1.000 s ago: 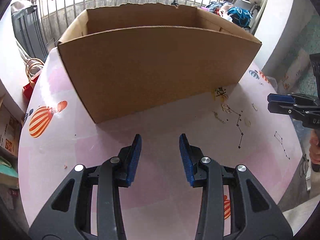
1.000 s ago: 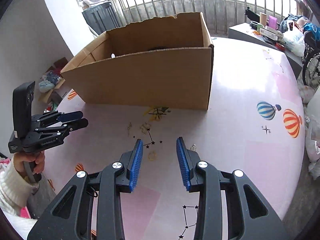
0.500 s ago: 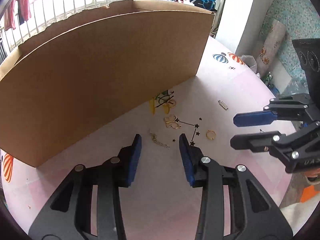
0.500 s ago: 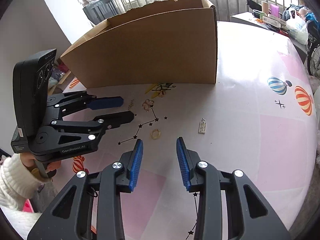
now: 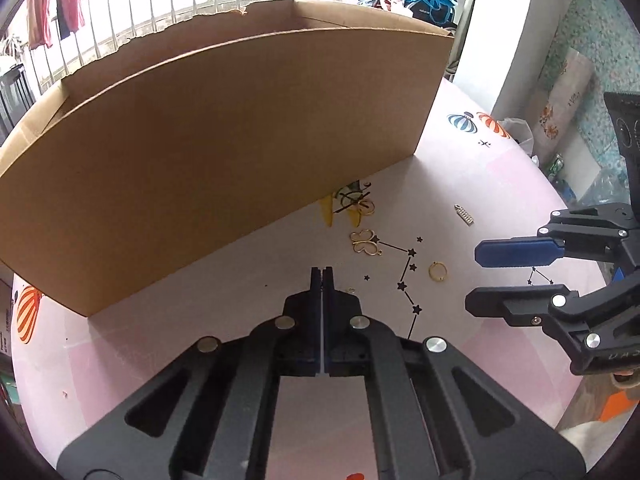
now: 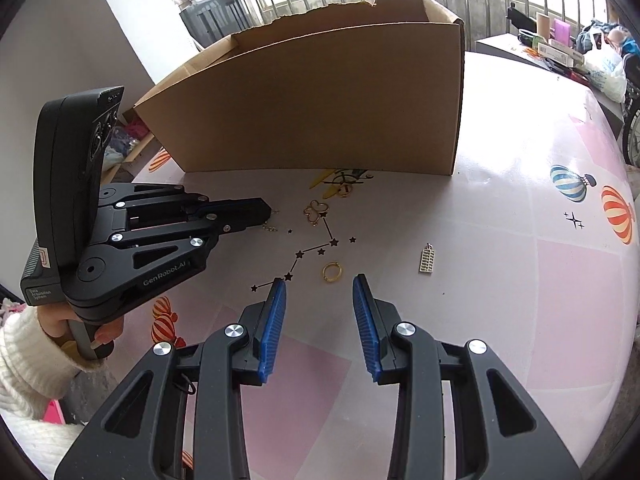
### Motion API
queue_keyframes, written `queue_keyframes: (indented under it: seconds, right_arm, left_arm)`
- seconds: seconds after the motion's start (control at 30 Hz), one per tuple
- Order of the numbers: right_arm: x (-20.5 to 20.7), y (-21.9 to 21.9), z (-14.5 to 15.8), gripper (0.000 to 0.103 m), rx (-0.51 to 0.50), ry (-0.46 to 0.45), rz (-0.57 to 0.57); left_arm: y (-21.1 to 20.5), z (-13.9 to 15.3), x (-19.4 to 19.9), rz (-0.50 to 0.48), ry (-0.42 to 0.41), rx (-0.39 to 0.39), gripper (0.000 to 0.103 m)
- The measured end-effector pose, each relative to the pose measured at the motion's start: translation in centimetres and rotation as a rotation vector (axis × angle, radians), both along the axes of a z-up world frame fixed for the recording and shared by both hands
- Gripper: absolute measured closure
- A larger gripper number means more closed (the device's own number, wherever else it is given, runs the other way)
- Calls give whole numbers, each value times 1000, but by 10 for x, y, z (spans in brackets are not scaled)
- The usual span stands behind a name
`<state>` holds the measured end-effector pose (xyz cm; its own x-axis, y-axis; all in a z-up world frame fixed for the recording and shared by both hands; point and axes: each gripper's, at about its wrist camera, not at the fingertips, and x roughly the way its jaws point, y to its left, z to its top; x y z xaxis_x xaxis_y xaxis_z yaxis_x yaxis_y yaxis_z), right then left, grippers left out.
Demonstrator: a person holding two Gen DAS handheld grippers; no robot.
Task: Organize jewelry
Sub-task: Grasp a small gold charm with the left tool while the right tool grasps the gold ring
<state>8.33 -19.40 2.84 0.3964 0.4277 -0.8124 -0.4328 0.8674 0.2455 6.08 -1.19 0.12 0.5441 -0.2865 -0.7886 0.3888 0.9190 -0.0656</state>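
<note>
While the left gripper points down at the pink table, its jaws have just been closing and the blue pads now meet with only a hairline between them. A fine gold chain lies at its tips; from the right wrist view part of the chain trails on the table just under them, and I cannot tell whether a link is caught. A hand in a white sleeve holds the grip of this tool.

The right gripper hangs over the table with its jaws partly apart and nothing between them. A gold ring lies flat just beyond its fingertips.

A cardboard box, open at the top, stands towards the far edge of the table. The jewelry lies scattered on the table before the box's near wall, closer to that wall's right corner:
- a small gold piece near the foot of the wall
- a butterfly-shaped gold charm between that piece and the ring
- a silver bar pendant apart from the rest, to the right of the ring, nearer the table's right edge
</note>
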Motion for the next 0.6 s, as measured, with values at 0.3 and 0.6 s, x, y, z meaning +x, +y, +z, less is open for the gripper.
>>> queue_keyframes:
  seconds: [0.3, 0.6]
  right_arm:
    - [-7, 3, -3, 68, -35, -23, 28]
    - [0, 17, -8, 68, -82, -50, 52]
  left_arm:
    - [29, 33, -14, 42, -55, -51, 103]
    - [35, 50, -22, 54, -81, -64, 103]
